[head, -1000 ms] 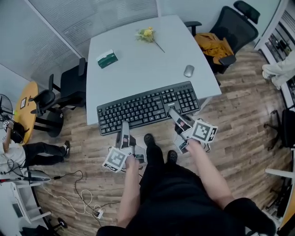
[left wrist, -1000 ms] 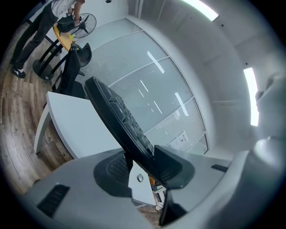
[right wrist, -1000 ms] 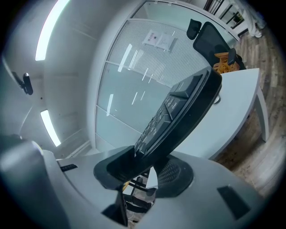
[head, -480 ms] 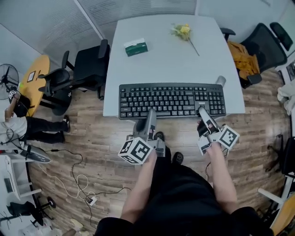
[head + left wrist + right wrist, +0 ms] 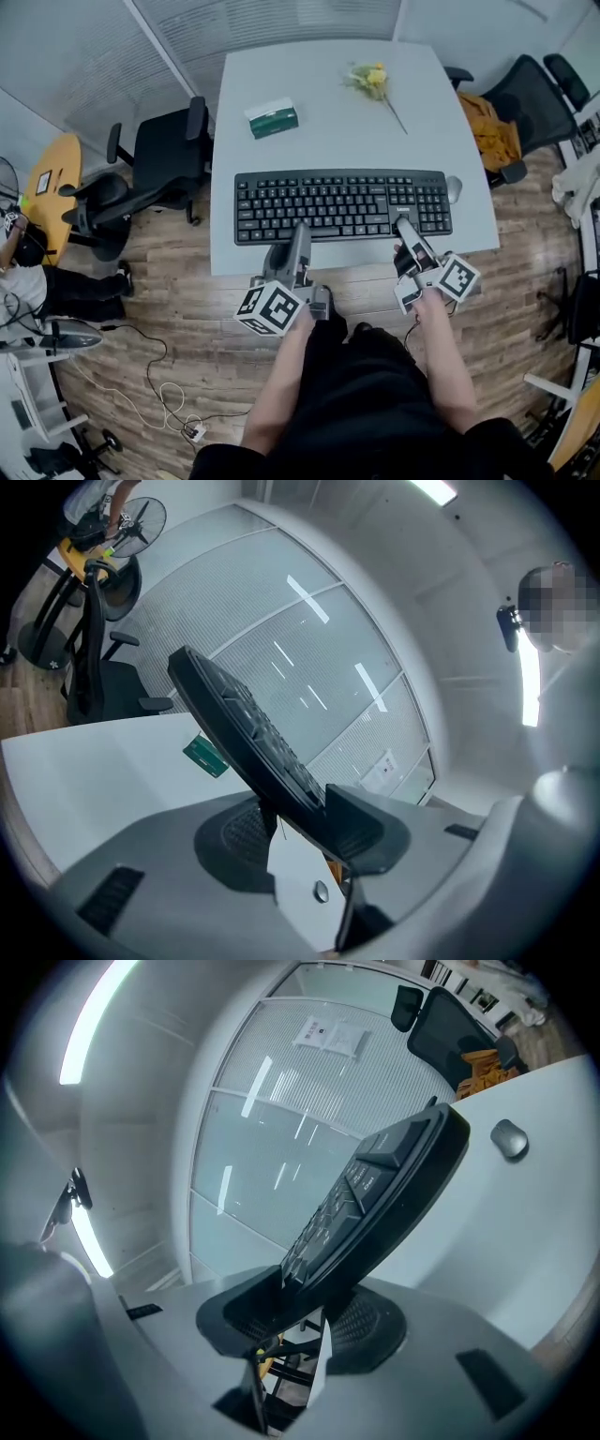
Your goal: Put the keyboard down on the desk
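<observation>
Keyboard point(image 5: 342, 204) above white desk point(image 5: 323, 108), wood-plank floor point(image 5: 178, 291) around.

Left gripper point(image 5: 300, 232) and right gripper point(image 5: 405, 228) both pinching
They point forward and level, side by side. Each one's jaws squeeze the near edge of the keyboard point(image 5: 337, 199). The left arm point(image 5: 281, 380) and right arm point(image 5: 442, 356) reach out in front.
</observation>
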A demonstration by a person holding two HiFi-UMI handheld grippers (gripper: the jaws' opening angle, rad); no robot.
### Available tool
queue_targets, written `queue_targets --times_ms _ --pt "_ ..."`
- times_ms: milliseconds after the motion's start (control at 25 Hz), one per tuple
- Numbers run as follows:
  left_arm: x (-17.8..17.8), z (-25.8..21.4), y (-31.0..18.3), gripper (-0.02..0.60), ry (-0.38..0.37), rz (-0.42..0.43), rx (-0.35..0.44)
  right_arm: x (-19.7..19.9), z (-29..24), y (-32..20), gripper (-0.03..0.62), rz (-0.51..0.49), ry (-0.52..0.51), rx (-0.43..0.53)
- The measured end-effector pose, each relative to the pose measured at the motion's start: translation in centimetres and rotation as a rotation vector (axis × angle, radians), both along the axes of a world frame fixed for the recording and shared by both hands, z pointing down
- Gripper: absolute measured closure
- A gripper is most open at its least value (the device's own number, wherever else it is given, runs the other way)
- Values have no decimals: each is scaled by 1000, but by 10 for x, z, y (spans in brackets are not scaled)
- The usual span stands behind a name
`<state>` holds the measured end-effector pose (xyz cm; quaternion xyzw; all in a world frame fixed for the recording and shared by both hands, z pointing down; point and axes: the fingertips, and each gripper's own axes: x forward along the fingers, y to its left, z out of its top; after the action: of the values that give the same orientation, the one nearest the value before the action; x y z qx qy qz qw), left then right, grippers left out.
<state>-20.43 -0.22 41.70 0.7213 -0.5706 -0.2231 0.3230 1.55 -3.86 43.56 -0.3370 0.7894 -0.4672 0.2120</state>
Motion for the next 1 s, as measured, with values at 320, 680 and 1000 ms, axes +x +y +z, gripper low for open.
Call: queue_targets --times_ms 320,680,1000 --pt "3 19 -16 439 20 68 -37 6 15 -1 450 64 37 -59" --pt "6 41 -24 437 34 60 -84 7 32 -12 450 45 52 -86" --pt "0 84 -87 437 70 32 -182 2 74 -82 450 19 77 -212"
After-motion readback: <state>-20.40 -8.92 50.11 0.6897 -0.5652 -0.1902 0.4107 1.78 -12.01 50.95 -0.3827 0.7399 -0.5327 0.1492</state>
